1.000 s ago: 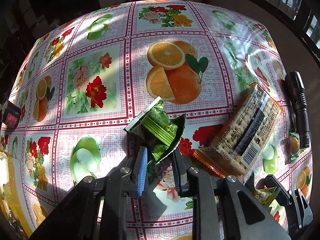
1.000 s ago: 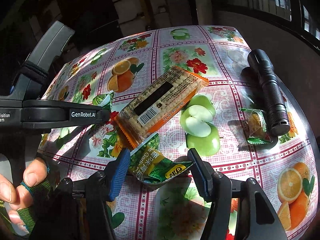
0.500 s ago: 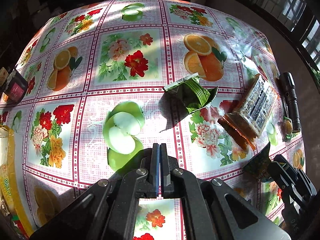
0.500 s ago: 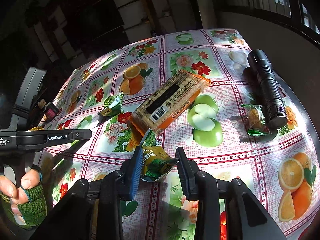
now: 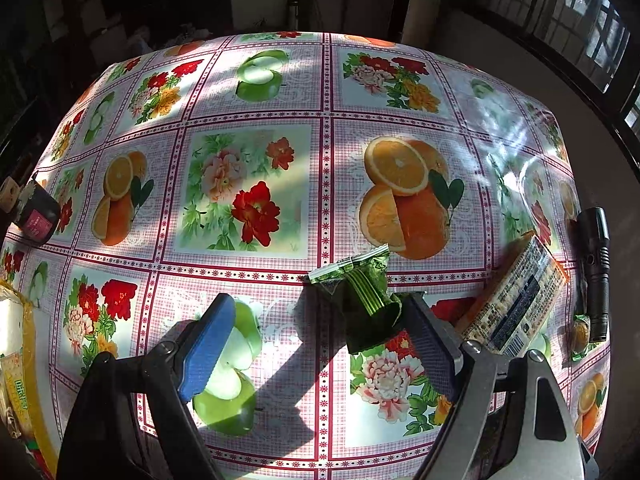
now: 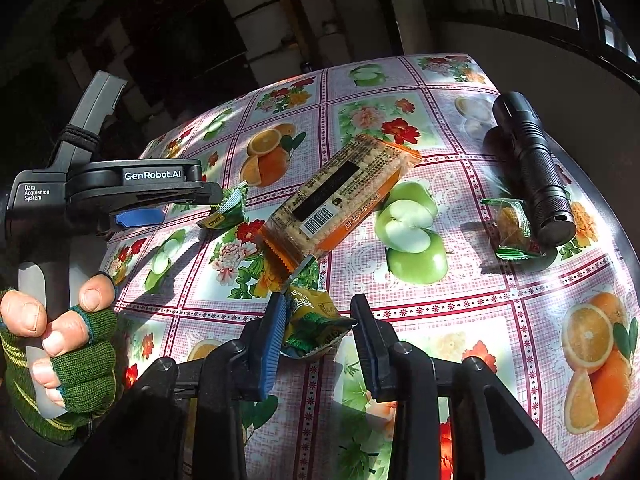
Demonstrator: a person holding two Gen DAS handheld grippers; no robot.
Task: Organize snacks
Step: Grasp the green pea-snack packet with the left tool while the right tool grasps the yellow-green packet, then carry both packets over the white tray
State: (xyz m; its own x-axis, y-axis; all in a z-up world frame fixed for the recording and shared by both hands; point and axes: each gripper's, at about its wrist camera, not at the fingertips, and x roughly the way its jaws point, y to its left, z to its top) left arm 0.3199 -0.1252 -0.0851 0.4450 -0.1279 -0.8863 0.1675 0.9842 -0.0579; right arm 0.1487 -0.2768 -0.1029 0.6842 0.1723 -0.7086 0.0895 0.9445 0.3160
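Note:
A green striped snack packet [image 5: 366, 294] lies on the fruit-print tablecloth. My left gripper [image 5: 320, 338] is open wide; its right finger [image 5: 430, 344] sits beside the packet, which is not between the pads. The packet also shows in the right wrist view [image 6: 228, 210] next to the left gripper [image 6: 160, 206]. My right gripper [image 6: 318, 338] is shut on a green and yellow snack packet [image 6: 314, 322], held above the table. A long orange cracker pack [image 6: 340, 204] [image 5: 516, 306] lies mid-table. A small green-wrapped orange snack [image 6: 512, 228] lies to the right.
A black flashlight [image 6: 532, 170] [image 5: 596, 268] lies near the table's right edge beside the small snack. A yellow-rimmed container [image 5: 20, 344] stands at the far left, with a small dark box [image 5: 36, 218] behind it. The table drops off at the right.
My left gripper was open around the green packet, then shut and pulled back, and now is open wide beside it again. My right gripper closed on the green and yellow packet.

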